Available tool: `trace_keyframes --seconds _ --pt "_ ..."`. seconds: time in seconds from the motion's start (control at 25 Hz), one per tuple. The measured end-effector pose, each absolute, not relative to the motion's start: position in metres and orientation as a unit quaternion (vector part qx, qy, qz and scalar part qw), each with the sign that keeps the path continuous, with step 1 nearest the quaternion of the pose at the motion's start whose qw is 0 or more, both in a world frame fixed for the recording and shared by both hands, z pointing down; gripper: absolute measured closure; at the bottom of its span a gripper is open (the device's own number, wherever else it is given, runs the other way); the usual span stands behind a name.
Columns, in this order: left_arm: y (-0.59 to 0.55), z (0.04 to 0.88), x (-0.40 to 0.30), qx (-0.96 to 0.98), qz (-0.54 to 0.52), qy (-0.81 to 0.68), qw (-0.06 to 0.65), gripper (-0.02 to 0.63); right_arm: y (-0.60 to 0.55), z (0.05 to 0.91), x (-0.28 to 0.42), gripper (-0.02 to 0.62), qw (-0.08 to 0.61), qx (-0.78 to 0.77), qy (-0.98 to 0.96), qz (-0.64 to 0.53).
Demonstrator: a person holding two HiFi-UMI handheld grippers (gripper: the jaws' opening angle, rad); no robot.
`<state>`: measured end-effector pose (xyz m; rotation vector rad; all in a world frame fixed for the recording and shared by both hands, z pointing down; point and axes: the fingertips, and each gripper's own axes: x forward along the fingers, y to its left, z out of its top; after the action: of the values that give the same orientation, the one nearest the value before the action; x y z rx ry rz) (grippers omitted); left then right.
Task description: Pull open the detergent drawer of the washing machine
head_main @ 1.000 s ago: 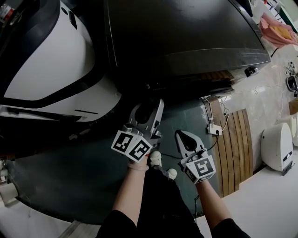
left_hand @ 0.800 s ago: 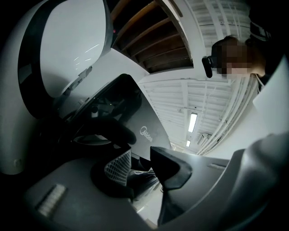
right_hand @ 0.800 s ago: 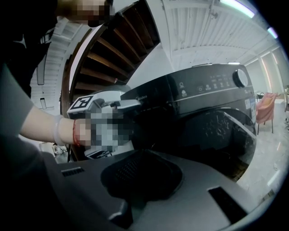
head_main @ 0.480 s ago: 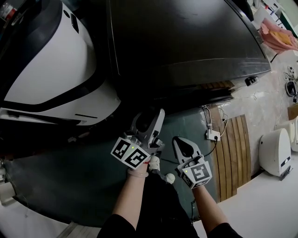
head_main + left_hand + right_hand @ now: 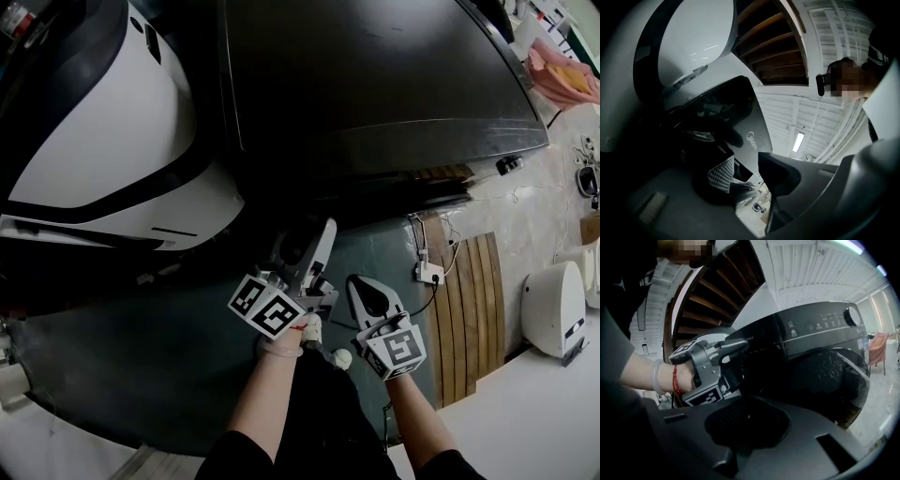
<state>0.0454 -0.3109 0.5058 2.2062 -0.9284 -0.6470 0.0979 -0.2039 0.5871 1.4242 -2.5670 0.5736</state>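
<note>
L gripper (image 5: 747, 174), jaws just opened wider, nothing gripped btwn them, faces dark washer (image 5: 740, 105); white machine (image 5: 693, 42) left of washer, wooden stairs (image 5: 768, 51) above it.

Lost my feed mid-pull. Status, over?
Left tongs just been opening, nothing between them, at the washing machine front. Right tongs shut, empty. Detergent drawer lost in shadow. No obstruction seen.

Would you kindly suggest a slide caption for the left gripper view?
Left gripper, jaws just opening with nothing between them, faces the dark washing machine.
</note>
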Motion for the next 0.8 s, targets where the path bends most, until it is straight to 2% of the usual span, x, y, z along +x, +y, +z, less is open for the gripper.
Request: trace_keyframes --seconds 0.16,0.8 --pt "-0.311 0.517 0.049 0.836 -0.236 -0.357 0.343 0.433 -0.204 0.588 0.098 0.583 0.073 0.475 -0.856 0.193" --pt "-0.328 0.511 0.043 0.810 -0.291 -0.362 0.358 0.437 -0.204 0.594 0.094 0.583 0.071 0.470 -0.855 0.208"
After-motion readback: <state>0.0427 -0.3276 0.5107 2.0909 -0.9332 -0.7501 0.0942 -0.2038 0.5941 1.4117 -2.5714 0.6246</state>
